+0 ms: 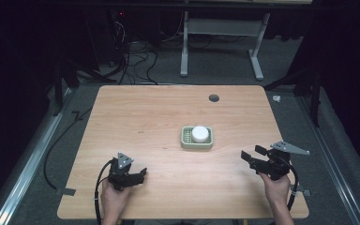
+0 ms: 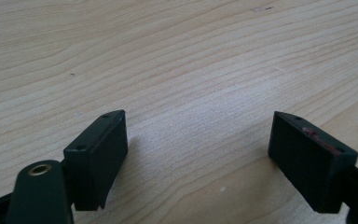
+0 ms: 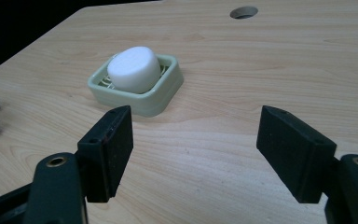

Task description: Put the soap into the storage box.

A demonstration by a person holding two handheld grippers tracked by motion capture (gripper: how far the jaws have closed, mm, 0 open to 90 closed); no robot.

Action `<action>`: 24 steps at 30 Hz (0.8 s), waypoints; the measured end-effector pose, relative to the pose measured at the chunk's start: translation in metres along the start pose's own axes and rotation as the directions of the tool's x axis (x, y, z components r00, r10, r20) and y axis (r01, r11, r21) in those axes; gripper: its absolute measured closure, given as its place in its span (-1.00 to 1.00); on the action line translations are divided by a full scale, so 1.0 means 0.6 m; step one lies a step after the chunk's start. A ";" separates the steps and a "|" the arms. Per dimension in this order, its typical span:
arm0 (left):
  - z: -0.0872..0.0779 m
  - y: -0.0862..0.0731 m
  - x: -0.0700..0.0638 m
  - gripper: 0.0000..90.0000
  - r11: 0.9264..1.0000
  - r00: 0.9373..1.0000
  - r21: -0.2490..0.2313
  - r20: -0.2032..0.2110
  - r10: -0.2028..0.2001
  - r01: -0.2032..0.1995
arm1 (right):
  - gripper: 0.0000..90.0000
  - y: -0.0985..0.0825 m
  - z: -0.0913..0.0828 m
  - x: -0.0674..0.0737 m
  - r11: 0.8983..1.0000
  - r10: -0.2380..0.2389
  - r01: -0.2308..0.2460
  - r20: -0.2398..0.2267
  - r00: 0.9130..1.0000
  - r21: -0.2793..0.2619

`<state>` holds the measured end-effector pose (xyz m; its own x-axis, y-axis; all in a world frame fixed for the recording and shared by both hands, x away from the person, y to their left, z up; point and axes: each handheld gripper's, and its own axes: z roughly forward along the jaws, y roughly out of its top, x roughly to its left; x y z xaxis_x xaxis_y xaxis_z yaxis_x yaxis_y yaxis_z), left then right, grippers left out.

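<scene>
left gripper (image 2: 198, 135), right gripper (image 3: 196, 135): 2 | soap (image 3: 134, 69): 1 | dish (image 3: 165, 100): 1

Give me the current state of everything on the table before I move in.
white soap: lying in the dish, untouched.
green soap dish: flat on the table, near the middle, apart from both grippers.
left gripper: jaws open, nothing between them, low over bare wood.
right gripper: jaws open, nothing between them, pointing toward the dish.
</scene>
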<state>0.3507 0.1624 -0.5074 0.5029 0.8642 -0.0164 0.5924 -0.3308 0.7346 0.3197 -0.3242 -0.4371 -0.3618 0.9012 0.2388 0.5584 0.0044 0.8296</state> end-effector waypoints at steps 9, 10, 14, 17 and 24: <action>0.000 0.000 0.000 -0.55 1.000 1.000 0.000 0.000 0.000 0.000 | -0.38 -0.015 0.005 0.004 1.000 0.007 -0.007 -0.005 1.000 0.018; 0.000 0.000 0.000 -0.55 1.000 1.000 0.000 0.000 0.000 0.000 | -0.37 -0.017 0.006 0.005 1.000 0.007 -0.007 -0.006 1.000 0.016; 0.000 0.000 0.000 -0.55 1.000 1.000 0.000 0.000 0.001 -0.001 | -0.37 -0.025 0.009 0.005 1.000 0.011 -0.011 -0.006 1.000 0.026; 0.000 0.000 0.000 -0.55 1.000 1.000 0.000 0.000 0.000 0.000 | -0.37 -0.032 0.012 0.006 0.999 0.016 -0.015 -0.007 1.000 0.035; 0.000 0.000 0.000 -0.55 1.000 1.000 0.000 0.000 0.001 -0.001 | -0.37 -0.045 0.021 0.008 0.998 0.019 -0.019 -0.009 1.000 0.054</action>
<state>0.3507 0.1624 -0.5073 0.5030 0.8641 -0.0158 0.5922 -0.3313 0.7345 0.3119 -0.3146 -0.4648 -0.3573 0.8973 0.2592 0.6050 0.0109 0.7962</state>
